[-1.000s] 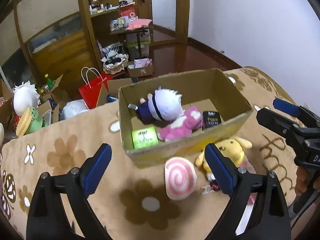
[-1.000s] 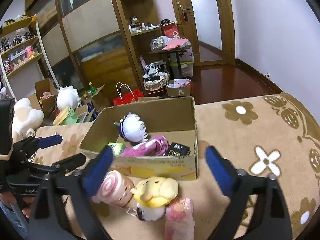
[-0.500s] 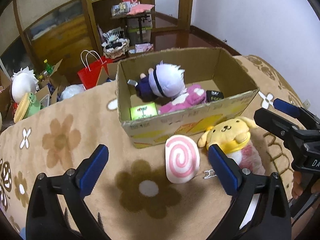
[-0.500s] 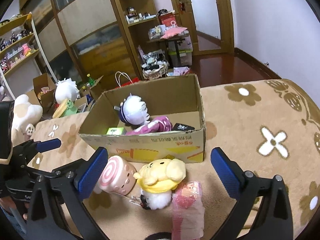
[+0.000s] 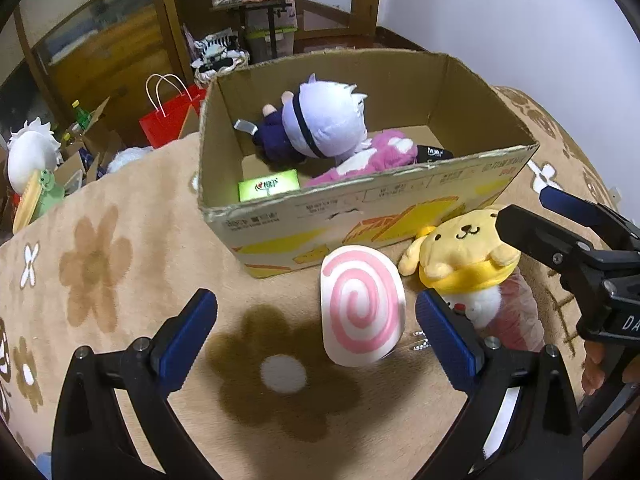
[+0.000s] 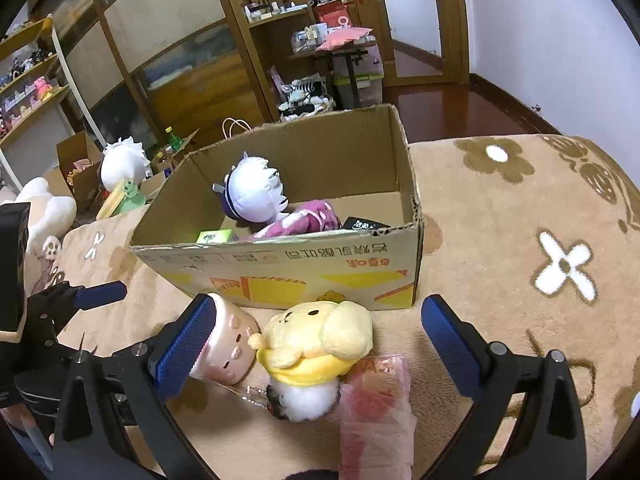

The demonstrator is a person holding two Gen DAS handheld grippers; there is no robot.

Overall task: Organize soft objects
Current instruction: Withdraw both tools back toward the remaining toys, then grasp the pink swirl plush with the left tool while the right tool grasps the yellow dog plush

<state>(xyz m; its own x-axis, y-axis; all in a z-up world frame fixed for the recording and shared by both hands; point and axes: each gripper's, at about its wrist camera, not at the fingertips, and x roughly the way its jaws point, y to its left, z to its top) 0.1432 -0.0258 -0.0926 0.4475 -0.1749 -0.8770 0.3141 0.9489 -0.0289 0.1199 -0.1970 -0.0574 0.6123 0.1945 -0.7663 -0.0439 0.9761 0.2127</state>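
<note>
While I hang over the tan plush blanket with brown and white flowers (image 5: 120, 248), its pile fills most of what both my cameras see. On it, toward the far side, stands the open brown cardboard box with yellow print on its near wall (image 5: 400, 216). Inside, a white-haired plush doll in dark clothes (image 5: 320, 124) lies against the far left, a pink plush toy (image 5: 380, 156) lies just beside it toward the near wall, a flat green packet (image 5: 269, 189) rests in the near left corner, and a small black packet (image 5: 434, 153) sits to the right.

Just in front of the box's near wall lie three loose things. The yellow plush dog with a white body (image 6: 320, 344) lies in the middle, touching the pink-and-white swirl-faced cylindrical plush (image 5: 362, 312) on its left. A crinkled clear bag of red contents (image 6: 376, 412) lies against the dog on the near right.

My left gripper (image 5: 316, 340) has its blue-padded jaws spread wide, empty, with the swirl plush between them but untouched. My right gripper (image 6: 320, 340) is likewise spread wide and empty, its jaws either side of the yellow dog, clear of it.
</note>
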